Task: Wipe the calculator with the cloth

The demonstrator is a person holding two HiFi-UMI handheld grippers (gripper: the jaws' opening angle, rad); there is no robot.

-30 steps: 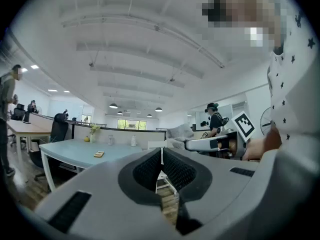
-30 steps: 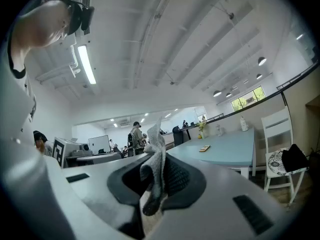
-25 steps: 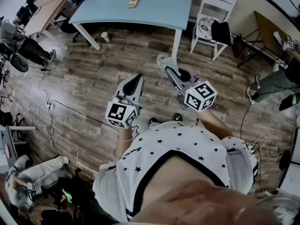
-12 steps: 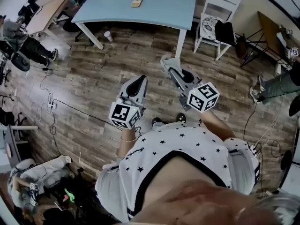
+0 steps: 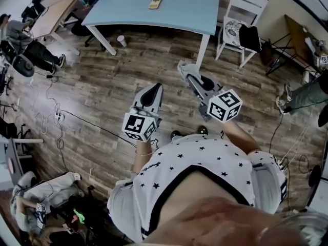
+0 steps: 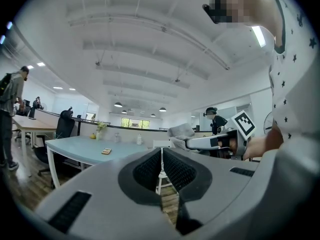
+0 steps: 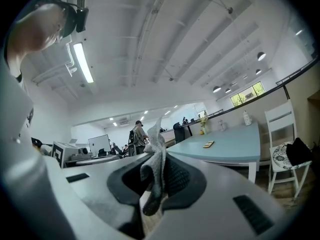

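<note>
The calculator [image 5: 155,3] is a small tan slab on the light-blue table [image 5: 179,14] at the far end of the head view, well away from both grippers. It also shows as the calculator [image 6: 106,151] and the calculator [image 7: 208,144] on the tabletop. My left gripper [image 5: 151,90] hangs over the wooden floor, shut with nothing in it; its jaws meet in the left gripper [image 6: 161,171]. My right gripper [image 5: 183,68] is shut on a grey cloth [image 5: 180,65]. The cloth [image 7: 156,166] sticks up from between the right gripper [image 7: 157,181].
A white chair [image 5: 245,14] with a black bag [image 5: 250,36] stands right of the table. A paper cup [image 5: 121,40] lies on the floor by a table leg. Cables [image 5: 56,122] trail across the floor at left. A person [image 6: 10,115] stands by another desk [image 5: 48,12].
The whole head view has drifted a little, so the table and calculator sit slightly further right. Both grippers keep their pose, and the cloth stays in the right one.
</note>
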